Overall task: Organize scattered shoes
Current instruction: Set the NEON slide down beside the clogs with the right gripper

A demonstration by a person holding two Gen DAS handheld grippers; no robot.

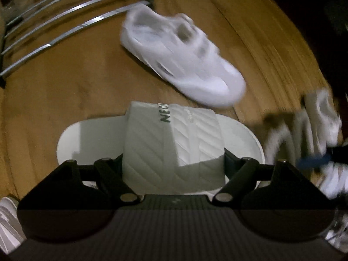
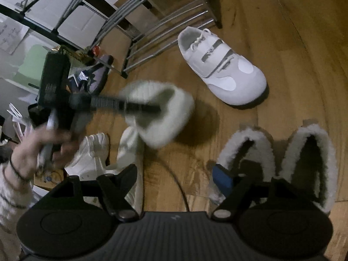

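Between the left gripper (image 1: 174, 163) fingers a white slide (image 1: 161, 143) is gripped; ahead, sneaker (image 2: 221, 65) and probably empty rack (image 2: 152, 32) wait; right gripper (image 2: 180, 180) open, holding nothing.

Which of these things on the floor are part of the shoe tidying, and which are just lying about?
Part of the job:
white slide sandal, in the left gripper
white strap sneaker
fleece-lined boots
metal shoe rack

Just lying about:
white bags and clutter beside the rack
cable on the wooden floor
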